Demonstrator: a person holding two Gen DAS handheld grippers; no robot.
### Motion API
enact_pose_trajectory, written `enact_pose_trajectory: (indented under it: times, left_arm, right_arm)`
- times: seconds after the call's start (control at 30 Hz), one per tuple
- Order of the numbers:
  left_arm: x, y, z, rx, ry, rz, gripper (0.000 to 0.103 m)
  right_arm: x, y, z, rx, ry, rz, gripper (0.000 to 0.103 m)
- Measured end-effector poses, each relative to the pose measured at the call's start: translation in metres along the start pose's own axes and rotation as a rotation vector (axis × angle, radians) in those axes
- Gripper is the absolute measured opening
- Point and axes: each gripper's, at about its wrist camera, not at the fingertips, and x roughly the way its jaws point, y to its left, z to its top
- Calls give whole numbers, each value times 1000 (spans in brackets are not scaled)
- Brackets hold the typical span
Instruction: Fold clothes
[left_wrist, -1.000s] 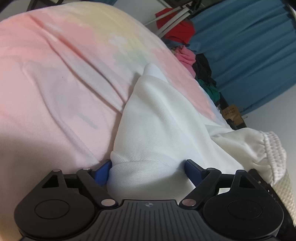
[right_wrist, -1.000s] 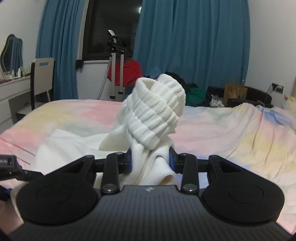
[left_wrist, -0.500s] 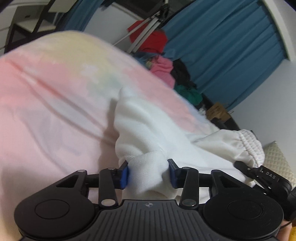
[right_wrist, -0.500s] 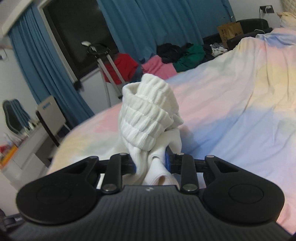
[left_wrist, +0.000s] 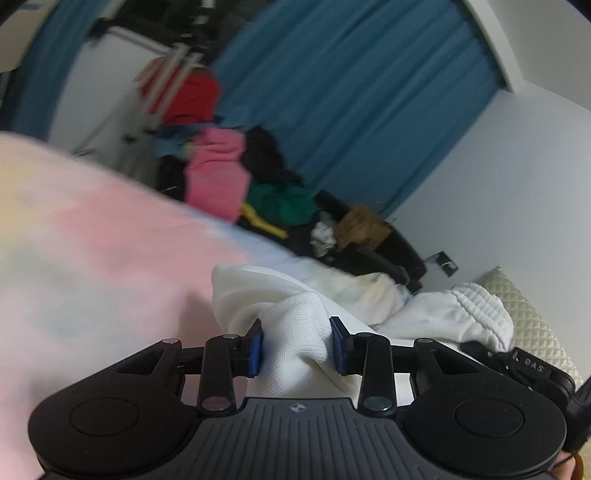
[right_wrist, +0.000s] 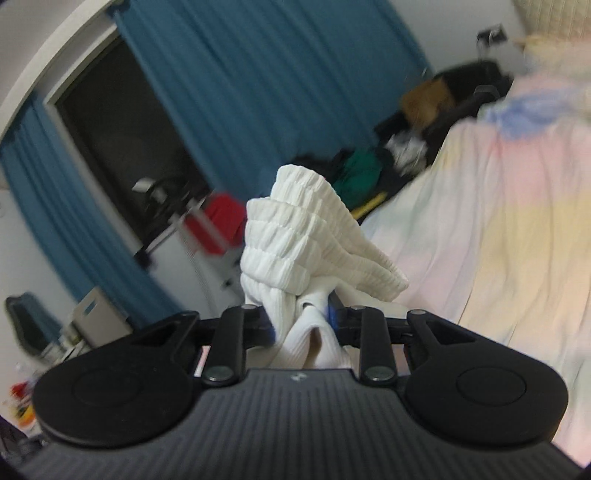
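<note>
A white garment (left_wrist: 295, 314) hangs between both grippers above a pastel tie-dye bedspread (left_wrist: 92, 251). My left gripper (left_wrist: 296, 341) is shut on a bunched fold of its smooth white cloth. My right gripper (right_wrist: 300, 317) is shut on its ribbed elastic waistband (right_wrist: 306, 236), which stands up above the blue pads. The right gripper's body also shows at the right edge of the left wrist view (left_wrist: 532, 367), with the waistband (left_wrist: 476, 314) gathered beside it. Both views are motion-blurred.
Blue curtains (right_wrist: 258, 92) cover the far wall beside a dark window (right_wrist: 122, 155). A pile of pink, green and black clothes (left_wrist: 236, 177) lies past the bed's edge, near a rack with a red item (left_wrist: 192, 92). A quilted cream pillow (left_wrist: 532, 317) sits at right.
Both grippers have lifted and tilted up with the garment, so the bed has dropped lower in view. The left gripper closed on the white cloth between one second ago and half a second ago.
</note>
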Motion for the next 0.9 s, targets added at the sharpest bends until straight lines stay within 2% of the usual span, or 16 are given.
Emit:
enact_pose_trajectory:
  times: [0.1, 0.2, 0.27, 0.37, 0.47, 0.6, 0.67, 0.73, 0.77, 0.83, 0.9]
  left_arm:
    - [73, -34, 13, 37, -7, -14, 37]
    - [146, -66, 17, 50, -15, 21, 37]
    - [186, -73, 8, 97, 33, 37, 37]
    - [231, -68, -16, 150, 105, 37, 37]
    - [243, -44, -43, 179, 140, 5, 38]
    - [235, 6, -78, 157, 229, -2, 41]
    - [226, 23, -96, 168, 246, 8, 45]
    - [220, 27, -103, 180, 236, 14, 48]
    - [217, 23, -102, 182, 234, 31, 53]
    - [209, 10, -98, 208, 230, 67, 55]
    - [197, -6, -90, 272, 228, 99, 57]
  right_arm:
    - [27, -32, 39, 21, -47, -56, 28]
    - [65, -66, 67, 74, -29, -138, 28]
    - [86, -87, 73, 89, -19, -189, 28]
    - [110, -126, 62, 137, -2, -229, 28]
    - [120, -160, 32, 190, 24, -225, 29]
    - [101, -174, -20, 200, 37, -232, 30]
    - [92, -186, -43, 261, 65, -256, 34]
    - [84, -197, -65, 324, 94, -285, 39]
    - [83, -201, -69, 347, 102, -293, 42]
    - [80, -205, -67, 391, 118, -298, 43]
    - [63, -192, -55, 362, 123, -304, 43]
